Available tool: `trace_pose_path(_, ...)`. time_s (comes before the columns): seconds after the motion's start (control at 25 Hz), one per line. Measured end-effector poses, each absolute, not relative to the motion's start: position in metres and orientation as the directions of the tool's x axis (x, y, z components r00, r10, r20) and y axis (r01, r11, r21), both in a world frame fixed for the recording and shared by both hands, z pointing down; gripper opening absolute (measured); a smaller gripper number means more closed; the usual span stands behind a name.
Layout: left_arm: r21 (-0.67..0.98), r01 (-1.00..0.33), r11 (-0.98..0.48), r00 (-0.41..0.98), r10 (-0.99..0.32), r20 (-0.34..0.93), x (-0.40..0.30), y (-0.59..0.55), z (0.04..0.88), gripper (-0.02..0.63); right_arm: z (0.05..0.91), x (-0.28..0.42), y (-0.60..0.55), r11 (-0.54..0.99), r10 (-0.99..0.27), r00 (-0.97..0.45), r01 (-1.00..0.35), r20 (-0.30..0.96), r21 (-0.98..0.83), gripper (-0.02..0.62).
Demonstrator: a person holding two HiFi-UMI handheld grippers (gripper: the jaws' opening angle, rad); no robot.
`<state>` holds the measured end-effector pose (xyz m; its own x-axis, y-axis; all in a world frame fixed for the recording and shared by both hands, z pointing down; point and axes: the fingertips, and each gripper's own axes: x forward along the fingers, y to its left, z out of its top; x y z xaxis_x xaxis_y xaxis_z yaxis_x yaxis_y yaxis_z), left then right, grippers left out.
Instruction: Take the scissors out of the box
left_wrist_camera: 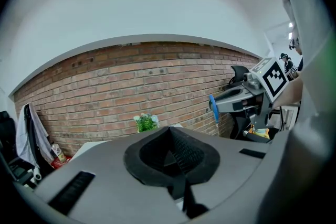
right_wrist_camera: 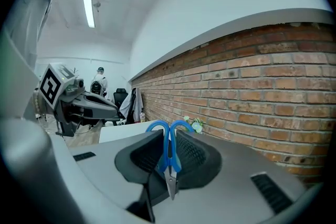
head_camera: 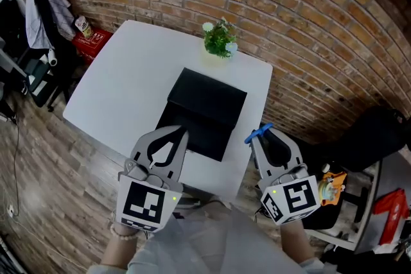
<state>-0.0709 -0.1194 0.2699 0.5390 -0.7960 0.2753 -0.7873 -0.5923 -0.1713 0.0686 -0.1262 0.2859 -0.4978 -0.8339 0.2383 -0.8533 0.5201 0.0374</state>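
Fingers of the right gripper (right_wrist_camera: 168, 134) clamp the scissors (right_wrist_camera: 169, 157), handles forward, right of the box (head_camera: 207, 106); left gripper (left_wrist_camera: 169, 131) closed, empty.

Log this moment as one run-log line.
right gripper: shut on scissors, blue handles forward | left gripper: shut, empty | box: black, on white table, scissors out of it

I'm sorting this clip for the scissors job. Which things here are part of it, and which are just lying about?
Part of the job:
- scissors, clamped in the right gripper
- black box on the table
- left gripper, shut and empty

Just lying about:
- potted plant at the table's far edge
- jacket hung by the wall
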Motion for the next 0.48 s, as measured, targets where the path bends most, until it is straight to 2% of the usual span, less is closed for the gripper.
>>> trace_pose_path(0.48, -0.168, -0.769, -0.616, 0.566, -0.780, 0.268, -0.052, -0.109, 0.265, 0.018, 0.266, 0.086, -0.103, 0.493, -0.854, -0.480, -0.870, 0.202, 0.015, 0.095)
